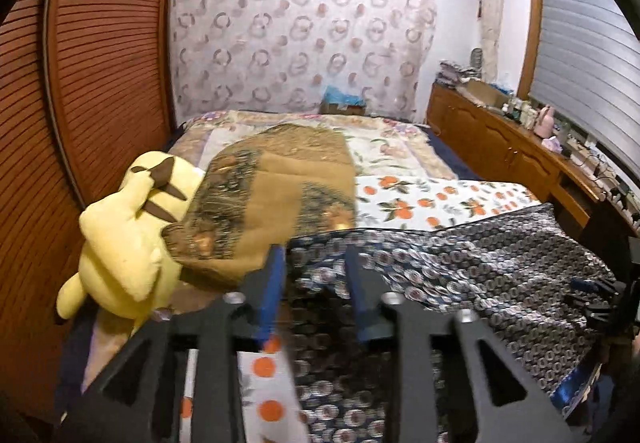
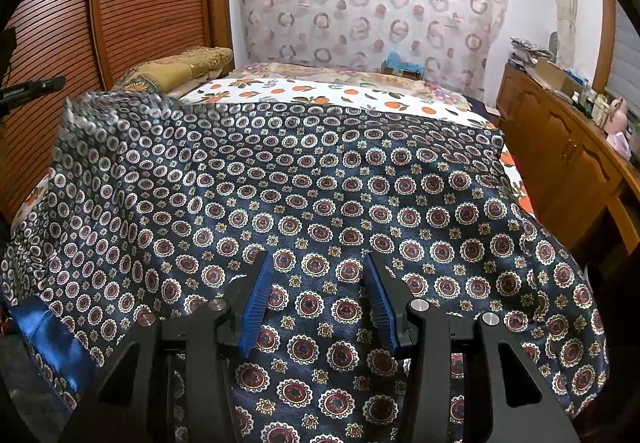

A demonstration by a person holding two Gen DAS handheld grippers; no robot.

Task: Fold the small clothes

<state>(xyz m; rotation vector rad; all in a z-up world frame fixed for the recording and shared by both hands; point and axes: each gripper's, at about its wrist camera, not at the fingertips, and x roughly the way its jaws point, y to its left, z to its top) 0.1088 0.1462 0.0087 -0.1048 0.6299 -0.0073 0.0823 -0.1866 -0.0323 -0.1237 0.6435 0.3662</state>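
A dark navy cloth (image 2: 320, 195) printed with round medallions lies spread over the near end of the bed; one blue satin-edged corner (image 2: 44, 335) hangs at the lower left. Its far left corner (image 2: 108, 115) is raised and blurred. My right gripper (image 2: 316, 257) hovers low over the near middle of the cloth, open, with the fabric flat beneath its blue pads (image 2: 254, 299). My left gripper (image 1: 314, 251) is at the left edge of the same cloth (image 1: 460, 267). Its jaws stand apart with patterned fabric showing in the gap, and neither pad visibly presses on it.
A yellow plush toy (image 1: 124, 235) and a brown folded quilt (image 1: 272, 195) lie at the left of the bed. The sheet (image 1: 440, 199) has an orange-fruit print. Louvred wooden doors (image 1: 100, 83) stand left, and a cluttered wooden cabinet (image 1: 500, 139) runs along the right.
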